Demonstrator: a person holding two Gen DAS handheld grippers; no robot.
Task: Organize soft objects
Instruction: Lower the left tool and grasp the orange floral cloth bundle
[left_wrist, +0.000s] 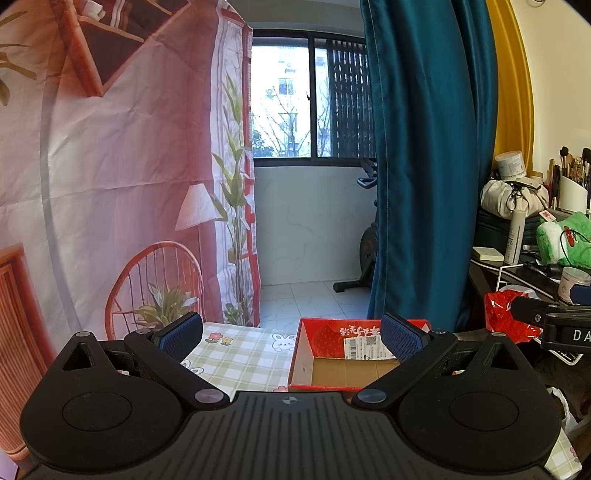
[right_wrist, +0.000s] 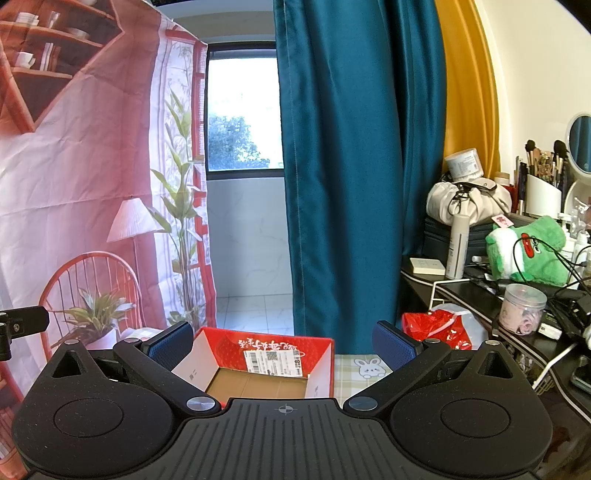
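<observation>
Left wrist view: the left gripper (left_wrist: 291, 334) hangs spread wide and empty above the red cardboard box (left_wrist: 349, 369), which sits open on the checked tablecloth (left_wrist: 240, 358). The right gripper (right_wrist: 282, 341), equally wide and empty, hovers over that box (right_wrist: 266, 369). A green plush toy (right_wrist: 528, 251) lies on the cluttered shelf (right_wrist: 480, 299) right of the box.
</observation>
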